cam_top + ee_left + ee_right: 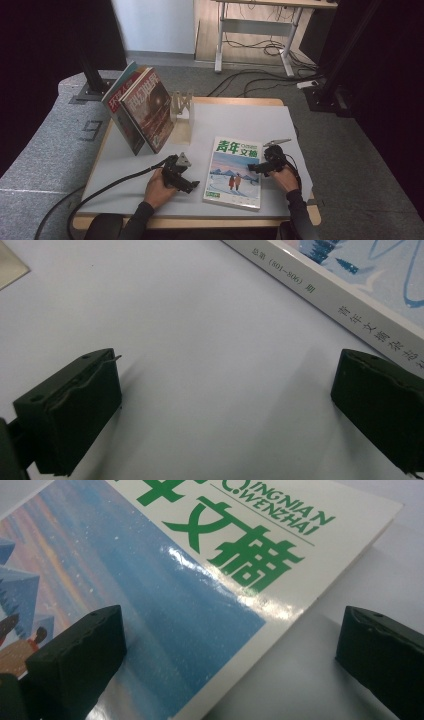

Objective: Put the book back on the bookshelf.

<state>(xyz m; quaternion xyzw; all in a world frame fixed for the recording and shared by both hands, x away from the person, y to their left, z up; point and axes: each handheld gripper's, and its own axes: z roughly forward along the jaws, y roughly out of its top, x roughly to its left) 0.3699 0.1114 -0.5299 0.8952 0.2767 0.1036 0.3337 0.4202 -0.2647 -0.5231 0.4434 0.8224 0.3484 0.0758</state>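
Observation:
A magazine (234, 172) with a green title and a blue snowy picture lies flat on the table's front right. My left gripper (192, 186) rests on the table just left of it, jaws wide open with nothing between them. In the left gripper view, the left gripper (225, 405) is over bare table and the magazine's white spine (350, 305) runs past at the upper right. My right gripper (255, 169) is open at the magazine's right edge. In the right gripper view, the right gripper (230, 655) has one jaw over the cover (150, 580) and the other over the table.
Two more magazines (145, 107) stand leaning at the back left, beside a clear slotted rack (181, 107). A pale sheet (240, 120) covers the wooden table. Beyond it are grey floor, cables and a desk frame (255, 30).

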